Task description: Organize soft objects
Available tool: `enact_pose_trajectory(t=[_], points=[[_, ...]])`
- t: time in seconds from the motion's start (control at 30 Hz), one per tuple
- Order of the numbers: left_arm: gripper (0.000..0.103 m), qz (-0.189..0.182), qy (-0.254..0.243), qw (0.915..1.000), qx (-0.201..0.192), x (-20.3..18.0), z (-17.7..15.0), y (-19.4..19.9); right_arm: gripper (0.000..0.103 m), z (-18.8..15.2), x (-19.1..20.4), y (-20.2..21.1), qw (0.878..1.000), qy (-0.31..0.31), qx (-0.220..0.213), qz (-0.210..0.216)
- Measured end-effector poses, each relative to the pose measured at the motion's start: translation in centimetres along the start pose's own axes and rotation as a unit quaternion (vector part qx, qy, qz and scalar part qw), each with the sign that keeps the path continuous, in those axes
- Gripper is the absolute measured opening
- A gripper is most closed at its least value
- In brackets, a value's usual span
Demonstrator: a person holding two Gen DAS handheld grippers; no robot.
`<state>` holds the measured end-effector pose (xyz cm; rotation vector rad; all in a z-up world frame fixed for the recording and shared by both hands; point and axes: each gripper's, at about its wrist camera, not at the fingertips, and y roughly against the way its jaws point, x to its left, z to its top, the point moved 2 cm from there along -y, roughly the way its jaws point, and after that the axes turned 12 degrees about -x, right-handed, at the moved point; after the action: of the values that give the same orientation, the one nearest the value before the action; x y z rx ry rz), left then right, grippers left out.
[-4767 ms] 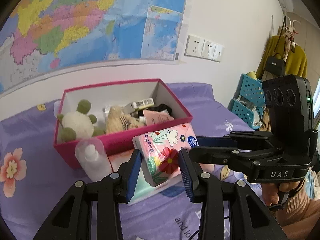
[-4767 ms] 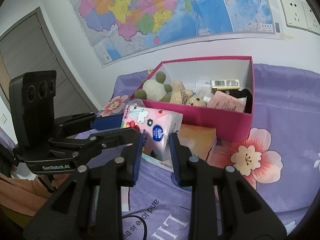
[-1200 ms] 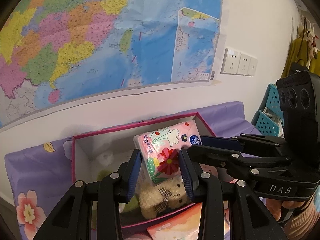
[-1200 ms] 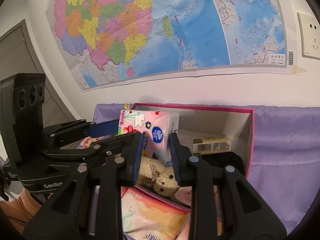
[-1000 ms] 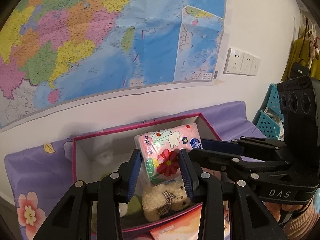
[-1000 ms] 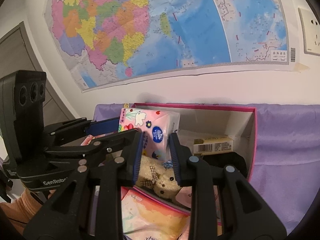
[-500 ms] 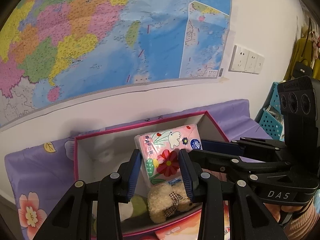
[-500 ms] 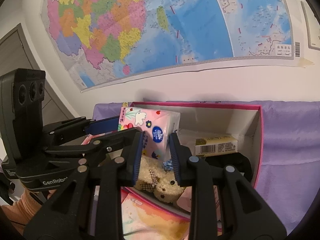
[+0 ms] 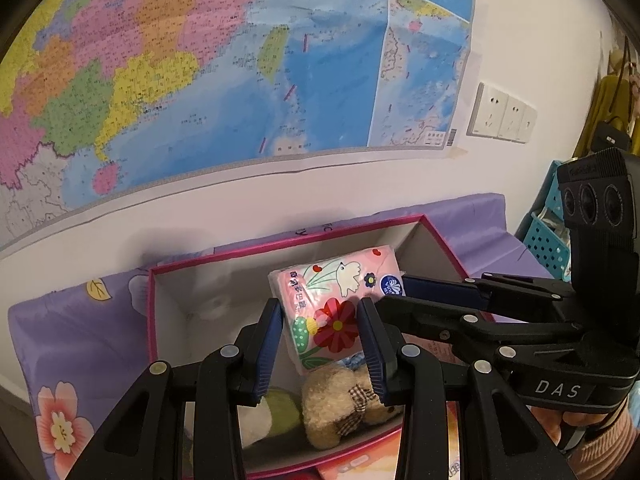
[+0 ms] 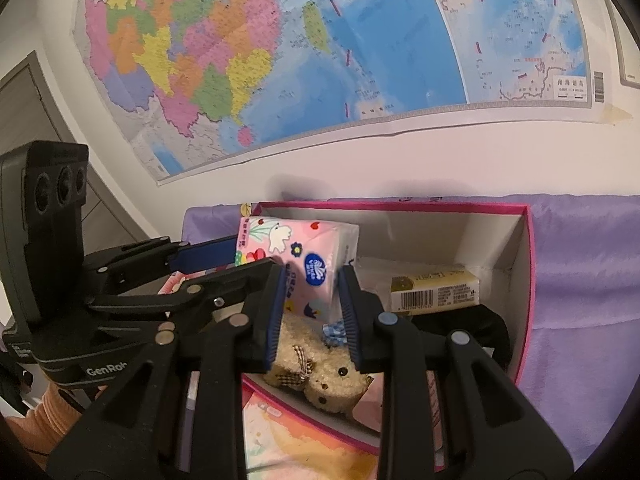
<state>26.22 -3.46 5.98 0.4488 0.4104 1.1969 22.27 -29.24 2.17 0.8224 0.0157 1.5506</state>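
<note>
Since the earliest frames, both grippers have carried the tissue pack from the purple bedspread in front of the pink box up to a position above the box's open interior; over the last second the pose is nearly unchanged.

1. Grip state: the left gripper holds the pack with its fingers narrowed onto the lower end. The right gripper clamps the same pack from the opposite side, fingers equally narrow.
2. Pack location: suspended between the 2 grippers, over the box, directly above the brown teddy bear. It touches nothing else visibly.
3. Governing relation: the pack's long axis runs up and away from the left fingers, tilted toward the rear wall of the box. The free space lies below and behind the pack; a yellow carton occupies the right end.
4. Judgement: the next step is probably a lowering into the box before both grips release. Both hands are equally near.
</note>
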Motion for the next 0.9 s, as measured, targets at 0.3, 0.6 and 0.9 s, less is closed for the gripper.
enact_pose_trajectory(t=[0.3, 0.6, 0.9], points=[[0.038, 0.002, 0.002, 1.0, 0.008, 0.3, -0.3, -0.7, 0.03, -0.2, -0.4, -0.6, 1.0, -0.005, 0.006, -0.001], [0.038, 0.004, 0.0, 0.9998, 0.019, 0.6, -0.4, -1.4, 0.03, -0.4, -0.6, -1.1, 1.0, -0.011, 0.013, -0.001], [0.038, 0.001, 0.004, 0.9996, 0.029, 0.7, -0.8, -2.0, 0.03, -0.6, -0.7, -1.3, 1.0, -0.012, 0.018, -0.004]])
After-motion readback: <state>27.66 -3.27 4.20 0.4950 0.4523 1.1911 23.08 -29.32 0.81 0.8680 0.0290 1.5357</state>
